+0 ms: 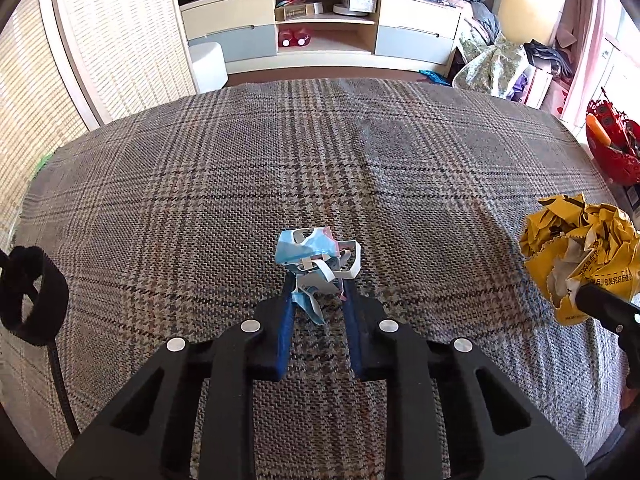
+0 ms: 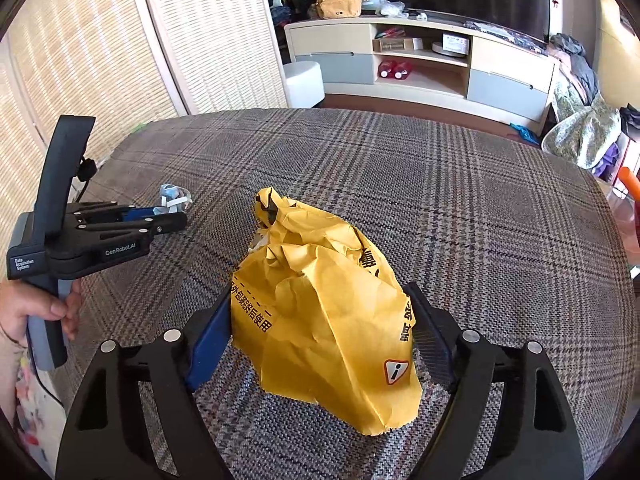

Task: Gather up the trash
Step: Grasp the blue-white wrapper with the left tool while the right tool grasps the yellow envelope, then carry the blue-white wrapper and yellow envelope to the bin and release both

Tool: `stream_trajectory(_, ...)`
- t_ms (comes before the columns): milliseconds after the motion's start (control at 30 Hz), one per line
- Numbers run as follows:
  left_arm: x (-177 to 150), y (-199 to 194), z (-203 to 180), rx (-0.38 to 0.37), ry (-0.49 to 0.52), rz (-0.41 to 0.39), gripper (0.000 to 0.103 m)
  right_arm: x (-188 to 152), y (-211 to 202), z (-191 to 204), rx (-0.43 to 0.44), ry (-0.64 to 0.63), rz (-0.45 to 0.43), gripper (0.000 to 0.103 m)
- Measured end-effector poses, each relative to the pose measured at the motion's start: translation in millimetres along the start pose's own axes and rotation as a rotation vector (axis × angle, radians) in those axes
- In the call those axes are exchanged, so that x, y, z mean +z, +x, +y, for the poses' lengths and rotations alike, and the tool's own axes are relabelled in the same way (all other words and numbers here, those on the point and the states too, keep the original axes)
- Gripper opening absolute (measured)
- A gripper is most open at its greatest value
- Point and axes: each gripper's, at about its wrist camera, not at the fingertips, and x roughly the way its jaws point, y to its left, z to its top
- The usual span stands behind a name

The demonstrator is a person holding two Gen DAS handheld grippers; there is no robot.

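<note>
A crumpled blue-and-white face mask [image 1: 316, 258] lies on the plaid-covered table [image 1: 240, 184]. My left gripper [image 1: 318, 286] is shut on its near end, with the blue pads pinching the straps. The right wrist view shows the same left gripper [image 2: 176, 216] from the side, with the mask [image 2: 173, 197] at its tips. A crumpled yellow paper envelope [image 2: 320, 312] with black print sits between the fingers of my right gripper [image 2: 320, 292], and both pads touch its sides. In the left wrist view the envelope [image 1: 576, 248] is at the right edge, with one right finger [image 1: 604, 308] against it.
A hand [image 2: 36, 312] holds the left gripper's handle. A black strap loop [image 1: 32, 296] hangs at the left. A red basket [image 1: 612, 148] stands beyond the table's right edge. Past the far edge are a white stool [image 1: 208, 66] and a TV cabinet [image 1: 320, 28].
</note>
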Motion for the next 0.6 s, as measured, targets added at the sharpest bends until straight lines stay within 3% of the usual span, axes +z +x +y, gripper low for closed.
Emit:
stream_trajectory(267,-8,-55,-20,0.024,0.045,-0.048,0.016,-5,-57,6,-0.031,-0.015,-0.038,0.082)
stream_trajectory(600,-39,-179,-57,0.021,0.091,-0.144,0.013,-19,-177,23,-0.065,-0.022,-0.135,0.082)
